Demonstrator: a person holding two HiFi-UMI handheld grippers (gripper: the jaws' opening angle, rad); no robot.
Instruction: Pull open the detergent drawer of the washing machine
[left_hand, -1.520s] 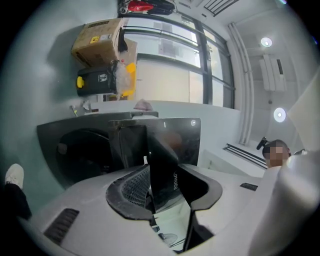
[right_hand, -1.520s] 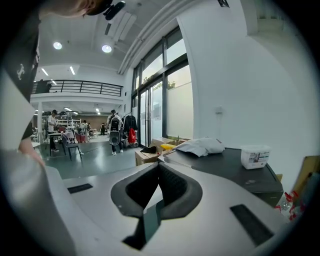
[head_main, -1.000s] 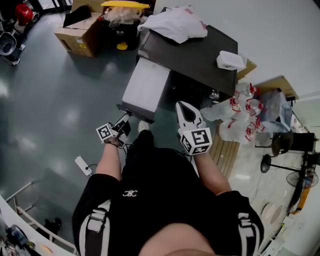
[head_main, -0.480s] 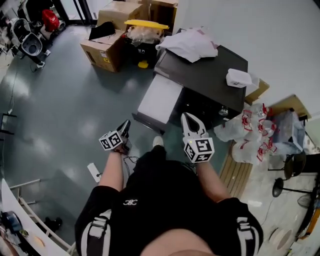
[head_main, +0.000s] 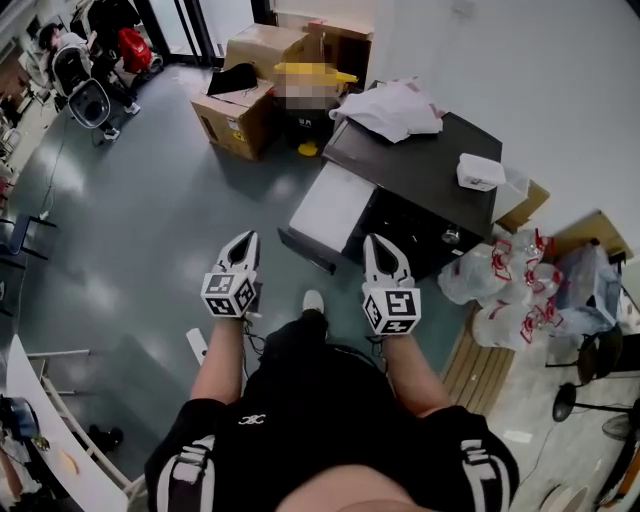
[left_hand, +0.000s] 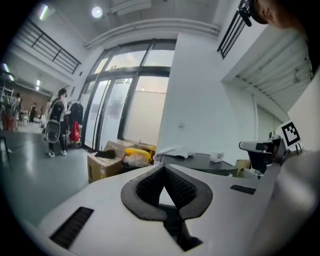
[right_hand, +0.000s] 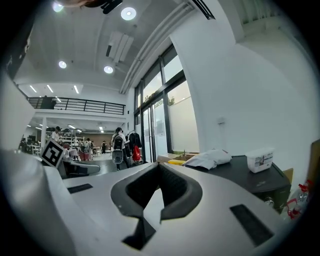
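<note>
Grey floor (head_main: 150, 220) under a white wall, a dark washing machine (head_main: 430, 170) beyond the fingers, its white detergent drawer (head_main: 330, 205) standing out just ahead of them, open cardboard boxes (head_main: 240, 120) farther off; left gripper (head_main: 249, 237) and right gripper (head_main: 373, 241) fingers closed, empty.

1. Two open cardboard boxes (head_main: 240, 120) stand together on the grey-green floor (head_main: 130, 230), with a dark cloth (head_main: 232, 80) lying on the nearer one.
2. A yellow lid (head_main: 338, 75) shows just right of the boxes.
3. A crumpled white cloth (head_main: 390, 108) lies beside it, and a small white lidded tub (head_main: 480, 171) sits farther right.
4. Clear bags with red print (head_main: 500, 290) are heaped by the white wall (head_main: 520, 70), next to wooden slats (head_main: 478, 362).
5. A white power strip (head_main: 197, 346) lies on the floor.
6. A pram (head_main: 88, 98) and a red bag (head_main: 135, 48) stand far left.
</note>
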